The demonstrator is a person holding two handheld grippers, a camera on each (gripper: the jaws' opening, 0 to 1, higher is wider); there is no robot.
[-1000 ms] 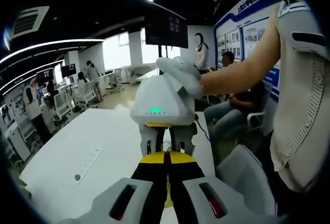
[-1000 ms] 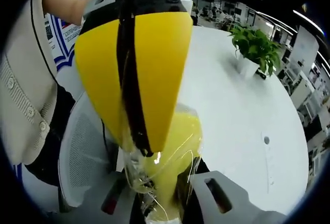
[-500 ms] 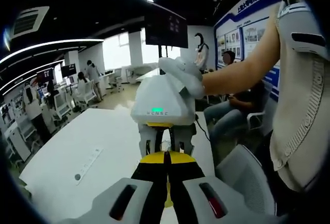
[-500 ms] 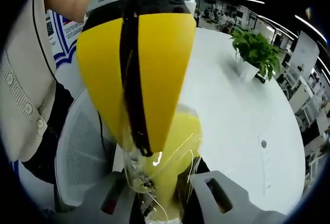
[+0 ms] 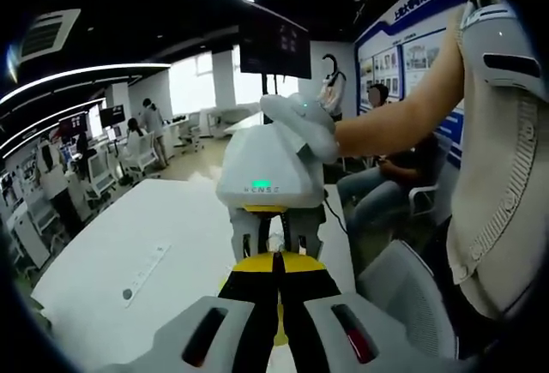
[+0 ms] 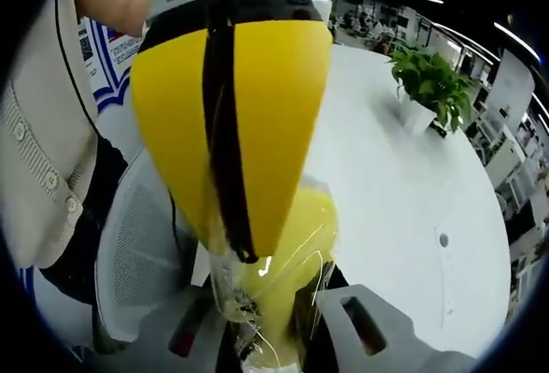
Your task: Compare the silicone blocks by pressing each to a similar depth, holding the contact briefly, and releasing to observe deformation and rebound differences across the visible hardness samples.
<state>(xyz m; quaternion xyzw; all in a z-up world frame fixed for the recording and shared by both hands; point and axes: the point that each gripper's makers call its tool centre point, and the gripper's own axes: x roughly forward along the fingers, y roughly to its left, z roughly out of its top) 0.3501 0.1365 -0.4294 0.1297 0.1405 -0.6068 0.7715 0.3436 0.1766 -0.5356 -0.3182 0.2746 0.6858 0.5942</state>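
From the left gripper view I have the left gripper [image 5: 276,263] pointing straight at the right gripper [image 5: 273,240], the two meeting nose to nose above the white desk [image 5: 146,244]. My left fingers [image 5: 249,283], yellow at the tips and black down the inner edges, are pressed together with only a thin dark seam between them. A gloved hand [image 5: 300,124] grips the top of the right gripper's white housing, and a bare forearm [image 5: 403,120] runs back from it to a cream cardigan [image 5: 502,184] on the right.

In the right gripper view the left gripper's yellow fingers [image 6: 274,116] come in from above as a big wedge, tip down, touching the yellow silicone block [image 6: 296,261]. The block sits in clear, crinkled wrapping and is pinched between my right fingers [image 6: 360,321], whose grey bases rise on either side of it. I cannot tell how deep the wedge presses into it.

The wedge hides much of the desk beyond. To the right a potted plant [image 6: 429,81] stands on the desk, well apart from the grippers. A white mesh chair [image 6: 141,253] sits beside the desk edge, and there are wall posters [image 5: 412,56] and people at workstations far behind.
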